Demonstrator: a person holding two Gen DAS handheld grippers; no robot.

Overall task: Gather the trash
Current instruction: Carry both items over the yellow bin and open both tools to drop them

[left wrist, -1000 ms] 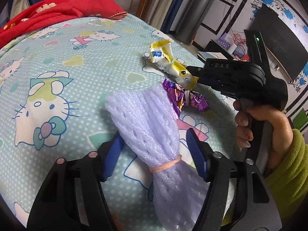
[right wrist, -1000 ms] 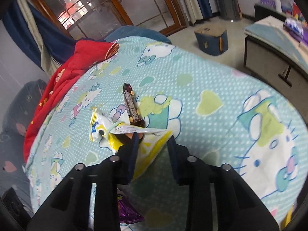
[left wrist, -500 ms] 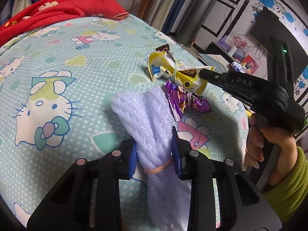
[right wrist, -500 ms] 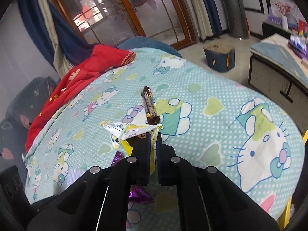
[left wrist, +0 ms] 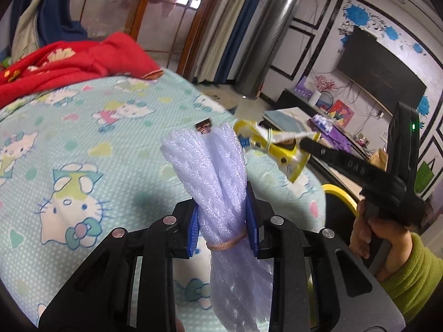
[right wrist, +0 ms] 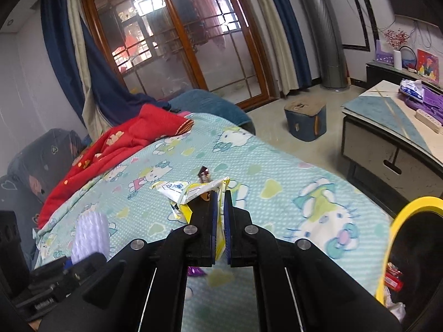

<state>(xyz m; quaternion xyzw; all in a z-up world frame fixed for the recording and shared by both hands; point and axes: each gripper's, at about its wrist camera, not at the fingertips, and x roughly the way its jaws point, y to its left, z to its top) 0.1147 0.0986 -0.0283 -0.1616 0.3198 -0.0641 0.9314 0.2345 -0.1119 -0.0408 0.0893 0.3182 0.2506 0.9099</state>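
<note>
A white foam net sleeve [left wrist: 218,177] is clamped by the left tool [left wrist: 223,218]; a yellow wrapper [right wrist: 193,193] is pinched by the right tool [right wrist: 220,221] above the bed [right wrist: 277,182].

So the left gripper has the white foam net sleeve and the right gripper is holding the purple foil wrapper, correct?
Not quite. The left gripper does hold the white foam net sleeve, but the right gripper holds a yellow-and-white plastic wrapper, as the right wrist view shows.
</note>
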